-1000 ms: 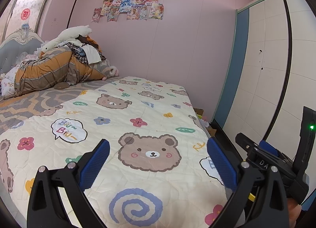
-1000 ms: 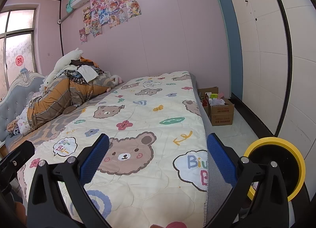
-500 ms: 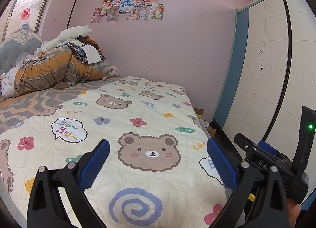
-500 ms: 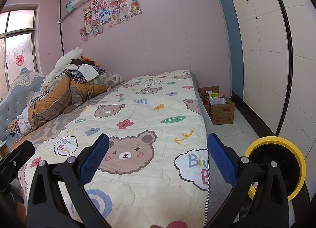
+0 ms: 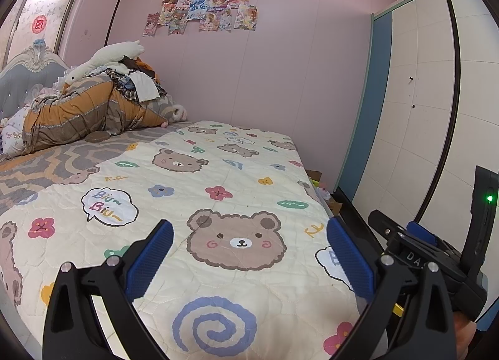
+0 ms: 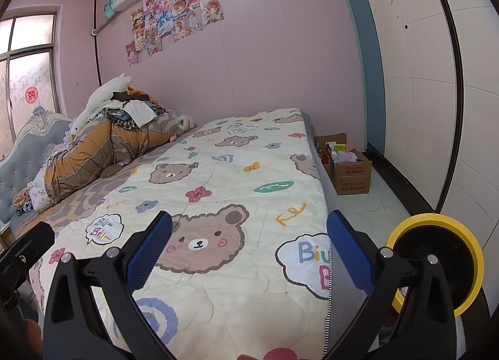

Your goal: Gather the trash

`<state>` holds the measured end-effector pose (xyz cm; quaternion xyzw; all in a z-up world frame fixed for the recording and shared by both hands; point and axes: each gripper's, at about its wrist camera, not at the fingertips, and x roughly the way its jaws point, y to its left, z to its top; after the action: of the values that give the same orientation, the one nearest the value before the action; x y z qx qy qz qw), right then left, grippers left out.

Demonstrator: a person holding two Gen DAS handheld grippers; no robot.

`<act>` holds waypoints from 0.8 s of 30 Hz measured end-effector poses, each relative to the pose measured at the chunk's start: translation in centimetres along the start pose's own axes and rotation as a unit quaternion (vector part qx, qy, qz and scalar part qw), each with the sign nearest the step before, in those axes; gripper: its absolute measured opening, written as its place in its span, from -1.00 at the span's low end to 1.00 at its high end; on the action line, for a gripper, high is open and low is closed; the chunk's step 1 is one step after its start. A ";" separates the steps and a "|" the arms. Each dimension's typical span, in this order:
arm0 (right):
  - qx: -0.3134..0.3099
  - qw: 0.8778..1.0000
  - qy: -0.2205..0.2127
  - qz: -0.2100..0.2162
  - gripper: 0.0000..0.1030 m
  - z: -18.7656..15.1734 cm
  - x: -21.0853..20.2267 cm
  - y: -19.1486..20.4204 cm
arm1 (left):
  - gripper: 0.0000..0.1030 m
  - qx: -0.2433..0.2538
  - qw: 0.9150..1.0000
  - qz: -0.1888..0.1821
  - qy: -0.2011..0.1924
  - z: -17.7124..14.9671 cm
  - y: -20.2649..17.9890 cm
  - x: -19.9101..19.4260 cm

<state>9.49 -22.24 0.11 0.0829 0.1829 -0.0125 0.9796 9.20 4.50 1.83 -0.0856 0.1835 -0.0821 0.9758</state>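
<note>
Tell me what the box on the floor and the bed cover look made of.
Box: brown corrugated cardboard by the look, matte, with red print and open flaps. Bed cover: quilted fabric, likely cotton or polyester, matte, with stitched lines and soft puckers between them.

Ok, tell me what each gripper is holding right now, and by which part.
Nothing: the left gripper and right gripper are both open and empty.

A brown cardboard box (image 6: 351,169) stood upright and open on the floor at two o'clock in the right wrist view, just beside the bed's far corner, filled with mixed trash (image 6: 341,154): white, red, green items.
</note>
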 end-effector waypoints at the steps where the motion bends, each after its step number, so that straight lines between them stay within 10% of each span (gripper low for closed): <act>1: 0.000 1.000 0.001 0.000 0.85 -0.1 0.0 0.0 | 0.85 0.000 1.000 0.000 0.000 0.0 0.0 0.0; 24: 0.006 1.000 0.012 -0.001 0.85 -1.2 0.2 0.4 | 0.85 -0.002 1.000 0.002 0.005 -0.3 0.3 0.2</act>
<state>9.30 -21.61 -0.98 0.0890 0.1945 -0.0137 0.9768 9.36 4.73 1.43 -0.0864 0.1885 -0.0804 0.9750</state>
